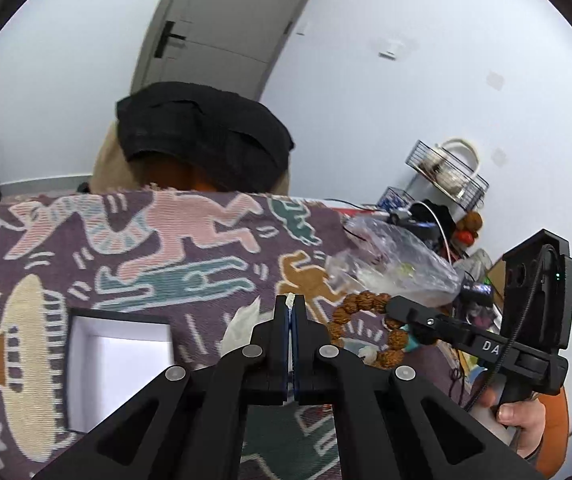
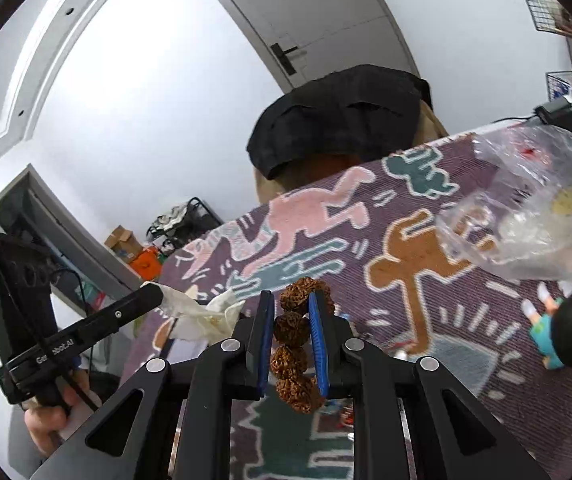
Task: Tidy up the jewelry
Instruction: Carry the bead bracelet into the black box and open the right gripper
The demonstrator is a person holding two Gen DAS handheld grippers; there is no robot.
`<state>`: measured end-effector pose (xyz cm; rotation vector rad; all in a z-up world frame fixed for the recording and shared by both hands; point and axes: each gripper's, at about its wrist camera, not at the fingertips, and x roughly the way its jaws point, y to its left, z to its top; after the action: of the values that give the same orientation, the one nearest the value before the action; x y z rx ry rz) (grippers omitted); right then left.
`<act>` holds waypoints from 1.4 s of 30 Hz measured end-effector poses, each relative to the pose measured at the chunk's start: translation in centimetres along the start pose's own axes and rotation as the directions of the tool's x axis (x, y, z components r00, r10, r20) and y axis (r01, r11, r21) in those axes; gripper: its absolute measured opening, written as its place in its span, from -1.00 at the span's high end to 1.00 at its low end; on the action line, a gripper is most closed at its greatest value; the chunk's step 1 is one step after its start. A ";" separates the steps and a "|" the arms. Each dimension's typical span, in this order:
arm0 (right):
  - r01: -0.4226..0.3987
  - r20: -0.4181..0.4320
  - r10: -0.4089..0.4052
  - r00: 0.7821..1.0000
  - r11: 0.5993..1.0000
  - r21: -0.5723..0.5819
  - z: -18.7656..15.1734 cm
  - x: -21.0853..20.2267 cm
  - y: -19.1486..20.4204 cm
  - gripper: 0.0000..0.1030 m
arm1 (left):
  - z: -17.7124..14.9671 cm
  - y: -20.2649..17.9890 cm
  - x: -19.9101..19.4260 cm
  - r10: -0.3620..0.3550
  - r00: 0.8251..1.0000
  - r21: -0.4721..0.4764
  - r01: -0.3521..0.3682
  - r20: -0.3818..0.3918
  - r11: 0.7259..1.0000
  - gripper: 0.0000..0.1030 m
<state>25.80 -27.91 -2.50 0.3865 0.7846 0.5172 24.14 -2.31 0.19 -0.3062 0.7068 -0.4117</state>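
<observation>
Beads: one bracelet [image 2: 294,344] of rough brown seed beads was held up over the patterned cloth [image 1: 189,240], with four beads counted between the pads in the right wrist view and about ten in the loop seen from the left wrist view, one turquoise piece among them. The right gripper [image 2: 294,344] was pinched on this bracelet, its blue-lined fingers [image 2: 318,344] pressed against the beads from both sides. The left gripper [image 1: 290,320] was recorded with its fingers pressed together on one crumpled scrap of white tissue [image 2: 205,314], a sliver of which showed at the tips. One open white box [image 1: 119,364] with a dark rim was noted on the cloth toward its near left corner. One clear plastic bag [image 2: 534,220], crumpled, was logged toward the cloth's right edge. One small figurine [image 2: 566,328] with a dark round head and teal clothing was listed lying near the bag, at the right edge. One dark garment [image 2: 338,116] was draped beyond the far edge. Writing: "DA" was read on the side of the right gripper in the left wrist view; lettering ending in ".AI" was read on the left gripper in the right wrist view, its middle characters hidden by a cable. Two hands were counted, one on each handle.
</observation>
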 end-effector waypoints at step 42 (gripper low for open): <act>-0.136 -0.215 0.098 0.972 0.976 -0.169 -1.1 12.5 16.2 -0.22 | -4.0 15.1 -10.9 0.306 0.952 -0.291 -0.285 0.027 0.913 -0.54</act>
<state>27.59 -7.52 -2.02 0.2113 0.9088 0.7439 17.88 15.43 -2.71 -0.4755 0.7283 -0.0072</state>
